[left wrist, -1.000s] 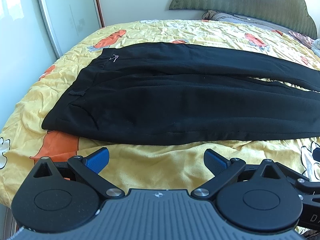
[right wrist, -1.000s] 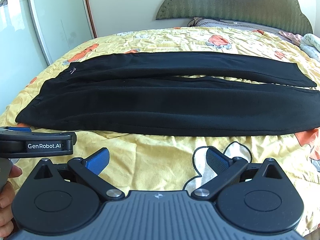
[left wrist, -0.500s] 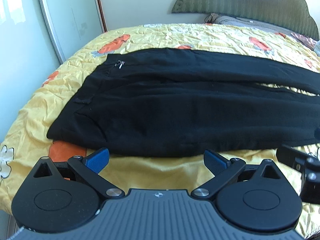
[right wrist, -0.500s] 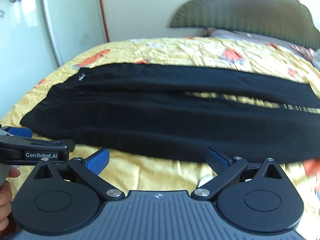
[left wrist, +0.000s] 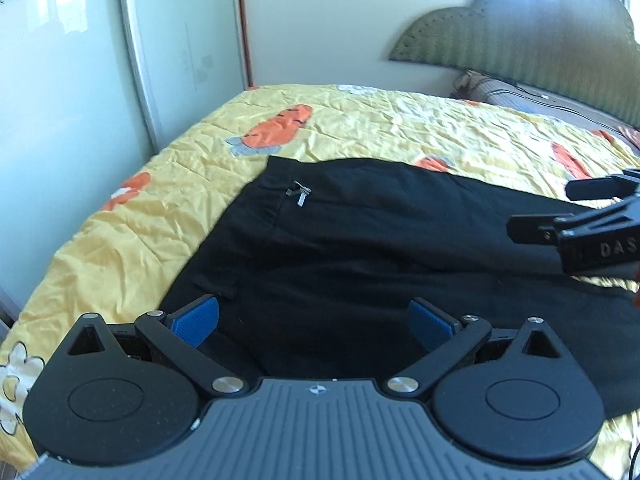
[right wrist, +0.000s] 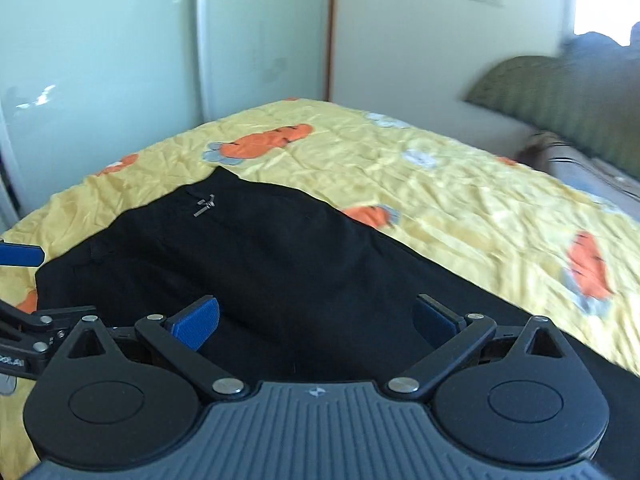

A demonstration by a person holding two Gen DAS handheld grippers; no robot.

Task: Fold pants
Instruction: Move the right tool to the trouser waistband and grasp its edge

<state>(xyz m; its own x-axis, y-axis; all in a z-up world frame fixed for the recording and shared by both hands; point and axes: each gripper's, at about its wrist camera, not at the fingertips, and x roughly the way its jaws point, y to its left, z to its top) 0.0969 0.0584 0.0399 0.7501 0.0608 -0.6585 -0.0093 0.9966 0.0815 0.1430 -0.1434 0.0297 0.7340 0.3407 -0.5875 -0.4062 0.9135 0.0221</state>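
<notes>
Black pants (left wrist: 360,248) lie flat on a yellow bedspread (left wrist: 160,208), waistband at the left, legs running off to the right. A small metal zipper pull (left wrist: 301,194) shows near the waistband. My left gripper (left wrist: 314,322) is open and empty, just above the near part of the waist. My right gripper (right wrist: 316,322) is open and empty above the pants (right wrist: 260,264); it also shows at the right edge of the left wrist view (left wrist: 580,220). The left gripper's blue fingertip (right wrist: 20,255) shows at the left edge of the right wrist view.
The bedspread (right wrist: 440,184) has orange carrot prints. A pale glass wardrobe door (left wrist: 80,80) stands close on the left of the bed. A green padded headboard (left wrist: 540,40) and a pillow (left wrist: 520,96) are at the far right.
Both grippers have moved forward from the bed's near edge to over the pants and turned toward the waistband end. Both stay open. The pants have not moved.
</notes>
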